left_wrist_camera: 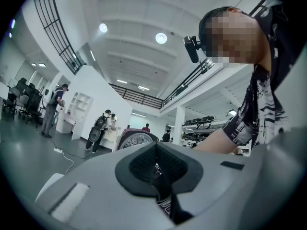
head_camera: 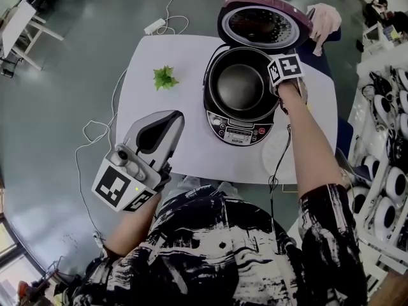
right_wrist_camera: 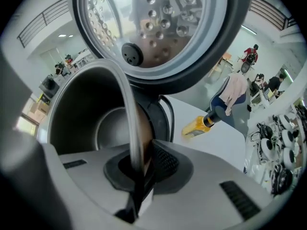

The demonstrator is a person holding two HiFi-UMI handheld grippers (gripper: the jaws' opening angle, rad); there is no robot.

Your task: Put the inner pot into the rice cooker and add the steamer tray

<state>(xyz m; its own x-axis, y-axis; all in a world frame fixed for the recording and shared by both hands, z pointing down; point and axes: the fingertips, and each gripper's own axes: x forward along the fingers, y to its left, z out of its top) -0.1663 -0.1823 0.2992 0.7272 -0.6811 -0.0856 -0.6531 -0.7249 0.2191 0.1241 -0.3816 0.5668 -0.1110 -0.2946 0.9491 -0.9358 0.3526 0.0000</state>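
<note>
The rice cooker (head_camera: 239, 132) stands open on the white table (head_camera: 185, 62), its maroon lid (head_camera: 262, 24) tipped back. The dark inner pot (head_camera: 239, 85) sits in the cooker body. My right gripper (head_camera: 278, 94) points steeply down at the pot's right rim. In the right gripper view its jaws (right_wrist_camera: 141, 164) are shut on that thin metal rim (right_wrist_camera: 125, 104), with the pot's hollow (right_wrist_camera: 91, 123) at the left. My left gripper (head_camera: 171, 121) hangs over the table's front left, shut and empty (left_wrist_camera: 156, 164). A pale round tray (head_camera: 275, 155) lies under my right forearm.
A small green plant (head_camera: 165, 77) sits on the table left of the cooker. A yellow bottle (right_wrist_camera: 197, 126) lies on the table beyond it. A pink cloth (head_camera: 324, 19) hangs at the far right. A power strip (head_camera: 155, 25) and cables lie on the floor.
</note>
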